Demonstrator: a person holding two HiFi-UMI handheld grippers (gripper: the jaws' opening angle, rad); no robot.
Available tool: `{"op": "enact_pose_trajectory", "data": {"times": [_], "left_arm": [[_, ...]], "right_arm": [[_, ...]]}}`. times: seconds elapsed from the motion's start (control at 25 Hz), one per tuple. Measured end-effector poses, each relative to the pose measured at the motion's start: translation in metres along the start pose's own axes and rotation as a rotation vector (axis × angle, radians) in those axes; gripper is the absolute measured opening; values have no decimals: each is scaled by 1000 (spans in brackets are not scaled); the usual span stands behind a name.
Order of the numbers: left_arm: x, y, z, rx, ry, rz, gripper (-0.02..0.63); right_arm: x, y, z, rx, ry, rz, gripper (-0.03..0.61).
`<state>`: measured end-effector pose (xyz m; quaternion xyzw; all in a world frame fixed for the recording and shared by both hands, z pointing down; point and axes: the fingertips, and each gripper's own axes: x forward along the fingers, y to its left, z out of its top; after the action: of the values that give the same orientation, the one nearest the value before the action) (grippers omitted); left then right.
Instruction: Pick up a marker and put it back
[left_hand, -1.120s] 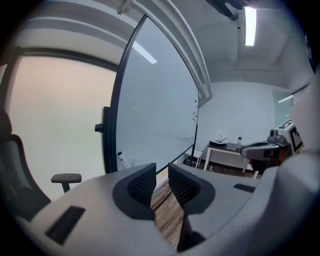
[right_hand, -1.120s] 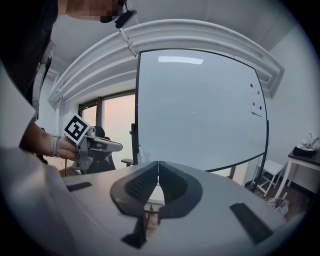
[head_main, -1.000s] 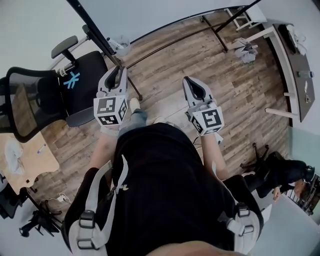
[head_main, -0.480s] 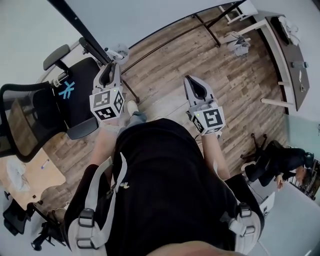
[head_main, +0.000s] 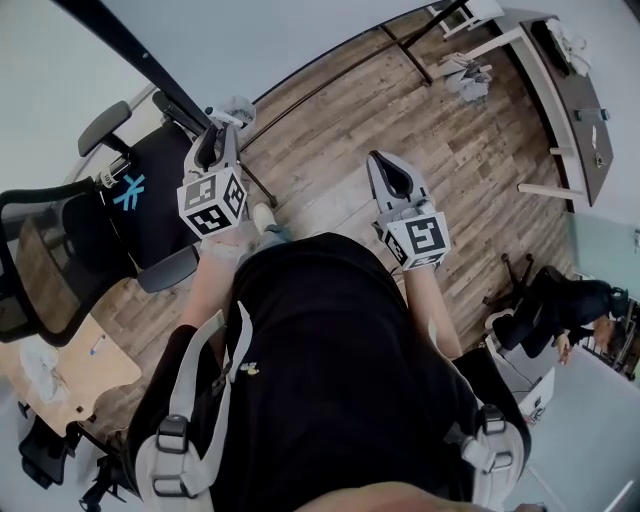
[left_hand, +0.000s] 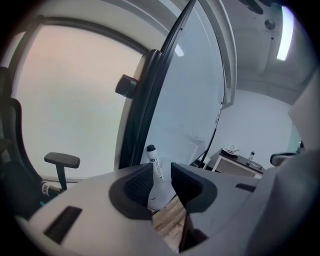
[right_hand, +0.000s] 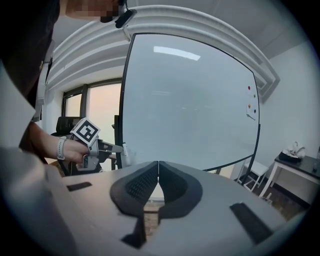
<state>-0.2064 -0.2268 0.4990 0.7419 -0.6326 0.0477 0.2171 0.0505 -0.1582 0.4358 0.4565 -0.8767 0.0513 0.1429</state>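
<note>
A white marker (left_hand: 156, 167) with a black cap stands upright between the jaws of my left gripper (left_hand: 161, 181). Its lower end sits in a white holder (left_hand: 161, 194) by the whiteboard's dark frame. The jaws have just been opening; a gap shows between the marker and the right pad, so the gripper is open. In the head view the left gripper (head_main: 212, 142) reaches to the white holder (head_main: 238, 106) beside the stand. The right gripper view shows the left gripper (right_hand: 111, 148) with the marker (right_hand: 125, 153) at its tip. My right gripper (right_hand: 158, 178) is shut and empty, held out over the floor (head_main: 393, 180).
A large whiteboard (right_hand: 190, 105) on a dark stand (head_main: 130, 50) fills the front. A black office chair (head_main: 80, 220) stands at the left, with a wooden table (head_main: 65, 350) below it. A desk (head_main: 575, 100) runs along the right, and a seated person (head_main: 560, 310) is at the lower right.
My left gripper has moved up and left, from beside the chair seat to the white holder at the whiteboard stand. The right gripper has kept about the same place.
</note>
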Motion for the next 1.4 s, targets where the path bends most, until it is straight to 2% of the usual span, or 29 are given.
{"op": "enact_pose_trajectory", "data": {"times": [0.52, 1.0, 1.4], "left_arm": [[22, 6, -2, -37, 23, 15, 115], [30, 13, -5, -76, 51, 143, 100], [27, 14, -4, -67, 36, 156, 93]], "right_arm": [[4, -6, -1, 2, 13, -39, 15], [1, -17, 0, 21, 9, -63, 15], [-8, -20, -6, 25, 7, -69, 15]]}}
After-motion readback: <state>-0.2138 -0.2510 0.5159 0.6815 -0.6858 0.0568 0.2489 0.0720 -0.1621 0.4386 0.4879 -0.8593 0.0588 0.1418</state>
